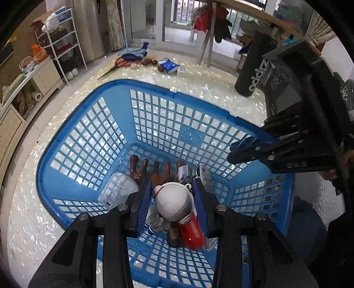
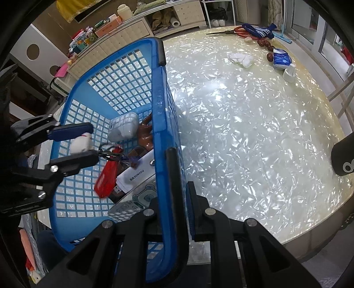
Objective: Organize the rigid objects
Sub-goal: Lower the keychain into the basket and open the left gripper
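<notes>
- Left gripper: fingers clamped on a small white astronaut figurine with a round helmet, held inside the basket above its floor; a key ring with a red tag hangs from the figurine.
- Right gripper: fingers pressed together on the rim of the blue plastic lattice basket, one finger inside the wall and one outside.
- Basket contents, counted as far as they show: one glossy brown figure with upturned legs, one pale translucent case, one white box printed "XUNYOU", one grey keypad device. What lies under these cannot be made out.
- Worktop: a round surface with a pearly, shell-like sheen; the basket stands on it near the edge.
- Far side of the worktop, well apart from the basket: one pair of red-handled scissors, one blue-and-white knitted item, several dark brown oval pieces, one crumpled white tissue, one blue packet, one white cap.
- One black cylinder with white lettering stands at the worktop's edge.
- Room: a white wire rack, low cream cabinets, glass doors with clothes hanging.
</notes>
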Available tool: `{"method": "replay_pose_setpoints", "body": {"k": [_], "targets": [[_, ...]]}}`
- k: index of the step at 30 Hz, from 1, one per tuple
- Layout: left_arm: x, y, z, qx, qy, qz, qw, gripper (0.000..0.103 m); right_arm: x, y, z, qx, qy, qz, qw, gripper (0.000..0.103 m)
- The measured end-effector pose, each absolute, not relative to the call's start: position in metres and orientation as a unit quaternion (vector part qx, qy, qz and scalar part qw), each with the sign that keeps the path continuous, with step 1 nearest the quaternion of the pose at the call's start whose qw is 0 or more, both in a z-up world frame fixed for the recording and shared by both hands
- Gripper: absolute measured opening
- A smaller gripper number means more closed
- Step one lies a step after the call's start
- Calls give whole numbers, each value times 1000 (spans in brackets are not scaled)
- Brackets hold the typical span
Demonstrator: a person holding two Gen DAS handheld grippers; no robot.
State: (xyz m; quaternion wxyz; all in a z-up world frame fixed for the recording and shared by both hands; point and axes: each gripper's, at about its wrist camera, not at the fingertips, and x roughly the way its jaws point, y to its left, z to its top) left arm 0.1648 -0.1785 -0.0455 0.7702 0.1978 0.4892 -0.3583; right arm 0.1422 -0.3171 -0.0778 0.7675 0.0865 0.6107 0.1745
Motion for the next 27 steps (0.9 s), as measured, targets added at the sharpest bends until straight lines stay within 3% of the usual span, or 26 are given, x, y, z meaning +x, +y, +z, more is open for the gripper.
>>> {"method": "replay_pose_setpoints", "body": {"k": [18, 23, 27], "targets": [[189, -199, -80, 246, 548, -331, 728, 42, 146, -318, -86, 93, 613, 176, 764, 13], [190, -202, -81, 259, 543, -317, 733, 58, 146, -317, -87, 94, 613, 175, 765, 13], [185, -205, -80, 268, 539, -310, 736, 61, 146, -317, -85, 93, 611, 175, 766, 13]]}}
